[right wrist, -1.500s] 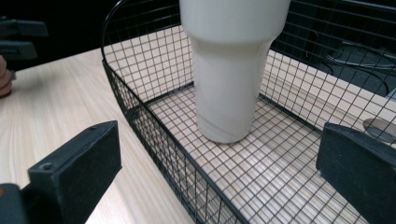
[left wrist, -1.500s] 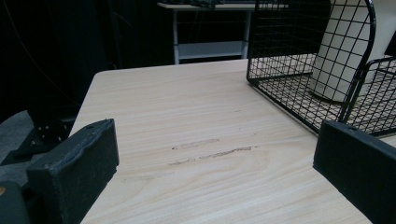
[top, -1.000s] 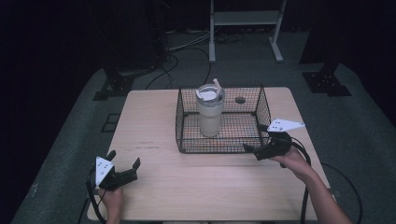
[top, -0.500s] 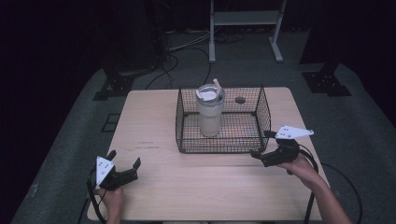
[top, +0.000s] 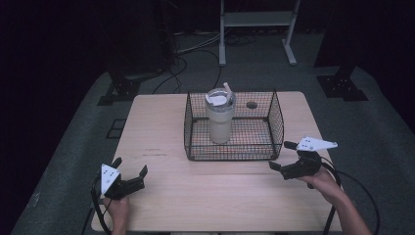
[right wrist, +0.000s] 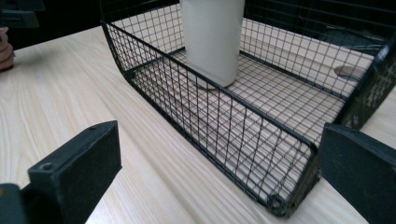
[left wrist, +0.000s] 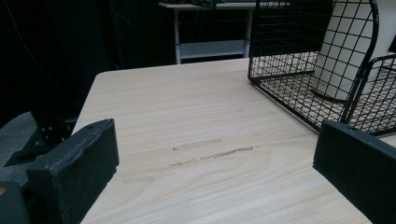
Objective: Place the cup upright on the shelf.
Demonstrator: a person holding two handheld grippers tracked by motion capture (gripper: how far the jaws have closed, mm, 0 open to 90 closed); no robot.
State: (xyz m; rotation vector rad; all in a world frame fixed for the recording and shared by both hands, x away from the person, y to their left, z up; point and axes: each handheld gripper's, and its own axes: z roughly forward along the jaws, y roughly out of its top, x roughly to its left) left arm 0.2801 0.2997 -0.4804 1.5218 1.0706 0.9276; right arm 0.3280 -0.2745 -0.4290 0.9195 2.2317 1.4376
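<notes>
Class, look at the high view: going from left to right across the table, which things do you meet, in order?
Left gripper → tumbler, standing in the left part of the wire basket → right gripper.

A cream cup (top: 220, 117) is standing in a black wire-grid basket (top: 234, 152) on a pale, wood-grained table (top: 205, 196).
</notes>
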